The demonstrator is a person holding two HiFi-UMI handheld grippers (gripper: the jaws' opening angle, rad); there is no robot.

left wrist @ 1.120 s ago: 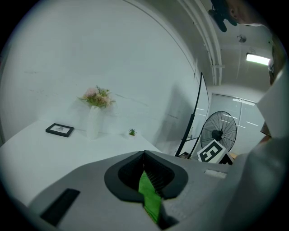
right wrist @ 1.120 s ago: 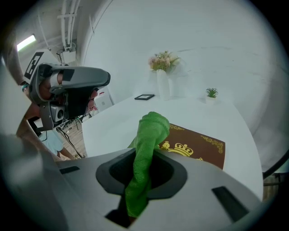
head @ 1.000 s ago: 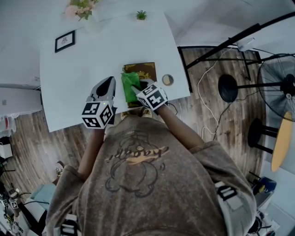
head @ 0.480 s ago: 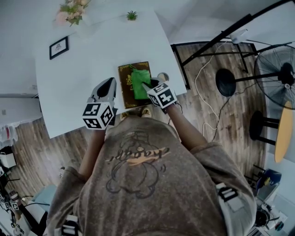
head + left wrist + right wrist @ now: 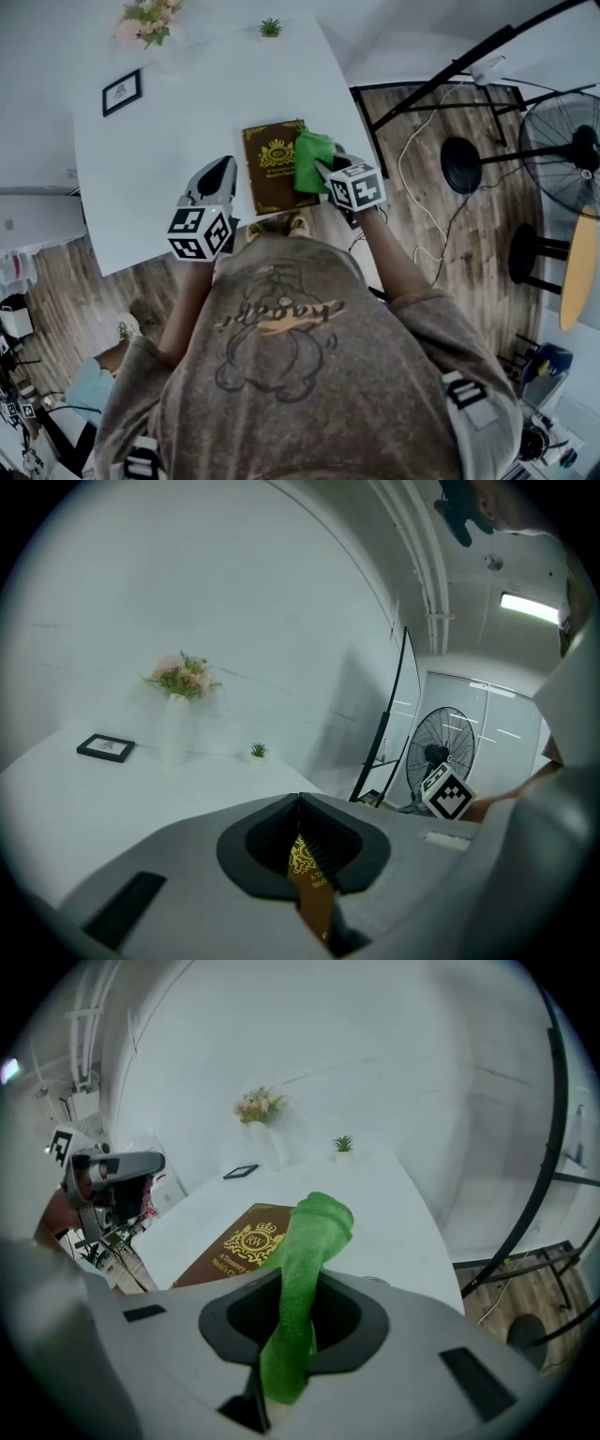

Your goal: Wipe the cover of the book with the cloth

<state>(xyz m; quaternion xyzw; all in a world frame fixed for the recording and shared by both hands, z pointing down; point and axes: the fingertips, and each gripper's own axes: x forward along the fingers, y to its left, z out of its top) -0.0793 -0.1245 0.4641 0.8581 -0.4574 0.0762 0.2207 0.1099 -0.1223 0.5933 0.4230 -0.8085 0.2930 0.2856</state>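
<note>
A person at a white table (image 5: 169,159) holds a green cloth (image 5: 312,159) clamped in the closed jaws of the right gripper (image 5: 323,171). The cloth is bunched and stands out past the jaw tips. Just ahead and to the left of that gripper, a brown book (image 5: 270,169) with a gold crest on its cover lies flat on the table. In the head view the cloth overlaps the book's right edge, though whether it touches the cover cannot be told. The left gripper (image 5: 223,167), jaws pressed together and holding nothing, hovers just left of the book, which shows beyond its tips. Far ahead of both grippers stand a vase of flowers (image 5: 145,23), a small framed picture (image 5: 122,91) and a tiny potted plant (image 5: 270,27). A floor fan (image 5: 562,159) stands well to the right of the right gripper.
</note>
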